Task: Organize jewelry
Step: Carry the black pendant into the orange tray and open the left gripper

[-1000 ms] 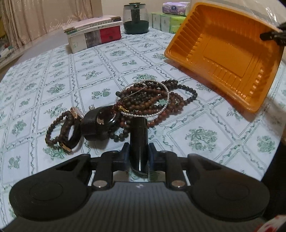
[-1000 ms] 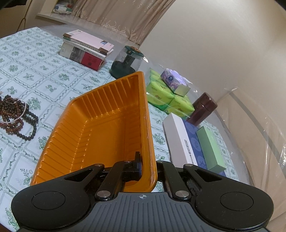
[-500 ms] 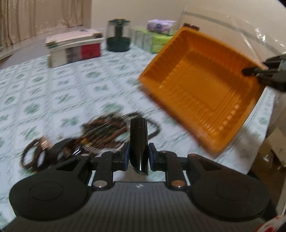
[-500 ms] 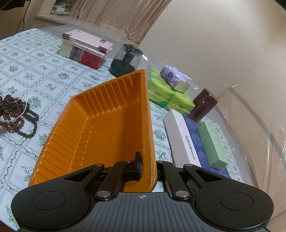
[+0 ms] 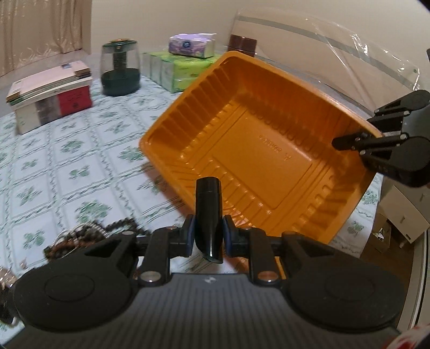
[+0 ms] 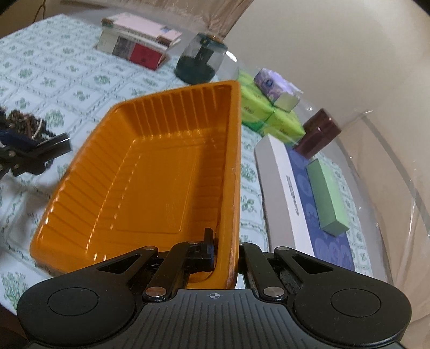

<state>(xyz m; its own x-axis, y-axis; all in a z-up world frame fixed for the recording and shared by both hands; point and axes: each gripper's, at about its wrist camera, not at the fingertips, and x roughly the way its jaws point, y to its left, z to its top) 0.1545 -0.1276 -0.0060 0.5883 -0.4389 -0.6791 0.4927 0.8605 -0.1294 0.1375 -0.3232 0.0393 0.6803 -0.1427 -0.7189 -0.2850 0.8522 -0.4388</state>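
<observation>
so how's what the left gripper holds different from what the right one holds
The left gripper is shut on a small black tube; the right gripper is shut on the wall of a wide orange tray. The tube is glossy and closed; the tray is ribbed, open and empty. The tube sits wholly between the fingers, while the tray sticks out well past them, tilted above the table. Both are held off the table.

Ahead of the left gripper, a green-flowered tablecloth [image 5: 80, 150] covers the surface. Beyond stands a plain cream wall [image 5: 161, 21]. Beige curtains [image 5: 40, 29] hang far left.
</observation>
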